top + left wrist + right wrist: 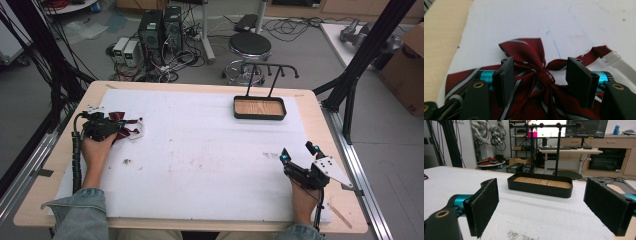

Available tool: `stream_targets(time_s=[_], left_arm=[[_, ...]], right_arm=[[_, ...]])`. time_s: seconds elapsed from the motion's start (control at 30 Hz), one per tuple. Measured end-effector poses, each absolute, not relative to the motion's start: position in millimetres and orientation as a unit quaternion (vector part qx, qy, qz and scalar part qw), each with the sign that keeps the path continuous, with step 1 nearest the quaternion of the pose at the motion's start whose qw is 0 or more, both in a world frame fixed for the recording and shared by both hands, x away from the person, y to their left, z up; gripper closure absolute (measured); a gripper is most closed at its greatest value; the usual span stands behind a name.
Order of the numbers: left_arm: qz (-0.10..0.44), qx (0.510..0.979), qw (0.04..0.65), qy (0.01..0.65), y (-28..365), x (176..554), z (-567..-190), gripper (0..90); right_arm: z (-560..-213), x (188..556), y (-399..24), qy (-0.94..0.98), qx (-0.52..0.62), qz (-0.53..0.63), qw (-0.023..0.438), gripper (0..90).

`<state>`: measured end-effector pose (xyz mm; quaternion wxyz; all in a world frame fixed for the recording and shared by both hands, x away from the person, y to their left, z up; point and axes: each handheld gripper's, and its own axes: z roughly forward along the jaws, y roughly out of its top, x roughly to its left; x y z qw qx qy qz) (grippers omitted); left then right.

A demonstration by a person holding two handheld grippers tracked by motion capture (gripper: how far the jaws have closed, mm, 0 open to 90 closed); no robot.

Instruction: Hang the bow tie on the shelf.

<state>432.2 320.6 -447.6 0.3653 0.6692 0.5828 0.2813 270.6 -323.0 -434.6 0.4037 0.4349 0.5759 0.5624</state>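
Note:
A dark red bow tie [531, 65] with white and navy stripes lies on the white mat at the table's left; in the high view the bow tie [127, 129] pokes out from under my left hand. My left gripper [540, 75] is open, its jaws standing either side of the bow's centre knot, close above the cloth. A grey strap with a clasp [616, 61] trails off to the right. My right gripper [297, 151] rests open near the table's right front, nothing between its jaws. It faces a black tray with a wooden floor [540, 185] and a black rack rising from it.
The tray [259, 108] stands at the back right of the white mat [200, 150], its T-shaped rack [270, 70] behind it. Small dark specks [126, 161] lie near my left wrist. Beyond the table are a stool [249, 47], computers and cables on the floor.

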Motion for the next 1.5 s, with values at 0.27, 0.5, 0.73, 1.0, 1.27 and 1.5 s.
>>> stream_targets(time_s=[0.27,0.5,0.73,1.0,1.27,1.5], left_arm=[[0.272,0.668,0.345,0.600,320.5,435.8,-449.2,54.3],[0.269,0.683,0.349,0.582,318.3,434.5,-448.4,72.3],[0.274,0.690,0.411,0.529,305.1,428.4,-434.7,73.0],[0.279,0.695,0.486,0.450,280.9,416.9,-411.2,73.1],[0.280,0.707,0.531,0.373,232.8,407.7,-371.4,73.1],[0.277,0.713,0.566,0.308,181.9,409.9,-344.8,73.1]], right_arm=[[-434.5,270.9,-323.0,0.577,0.432,0.561,0.406,11.8],[-434.7,270.8,-322.9,0.577,0.434,0.562,0.404,11.8],[-434.7,271.3,-323.0,0.578,0.432,0.562,0.405,11.9],[-434.9,271.9,-323.6,0.577,0.434,0.563,0.402,11.8],[-435.0,272.0,-325.3,0.573,0.439,0.569,0.394,11.8],[-435.3,273.0,-326.4,0.573,0.437,0.571,0.394,11.8]])
